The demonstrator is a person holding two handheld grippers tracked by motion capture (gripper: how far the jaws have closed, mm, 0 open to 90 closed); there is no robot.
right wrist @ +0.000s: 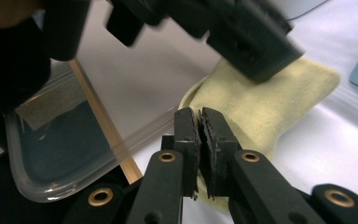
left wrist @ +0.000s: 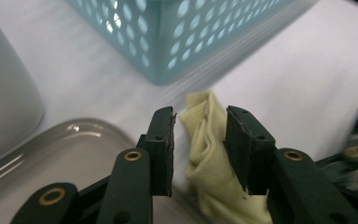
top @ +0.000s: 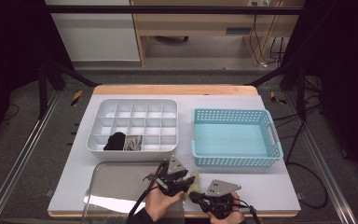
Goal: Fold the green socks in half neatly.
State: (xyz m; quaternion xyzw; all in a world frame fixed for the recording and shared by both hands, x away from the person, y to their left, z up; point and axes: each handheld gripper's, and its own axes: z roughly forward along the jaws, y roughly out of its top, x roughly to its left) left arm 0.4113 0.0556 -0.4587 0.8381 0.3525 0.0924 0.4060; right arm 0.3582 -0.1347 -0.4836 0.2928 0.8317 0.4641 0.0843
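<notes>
Right hand-held gripper clamped on pale yellow sock to pin it at near counter edge by clear tray, left hand-held gripper jaws apart around sock, likely regripping for folding.

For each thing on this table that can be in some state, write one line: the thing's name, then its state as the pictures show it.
Pale yellow sock: crumpled, lying on the table.
Left gripper: jaws open, standing either side of the sock.
Right gripper: jaws shut on the sock's edge.
White compartment organizer: two front cells filled, one with a black item, one with a grey item.
Blue basket: empty.
Clear lid: lying flat.
</notes>
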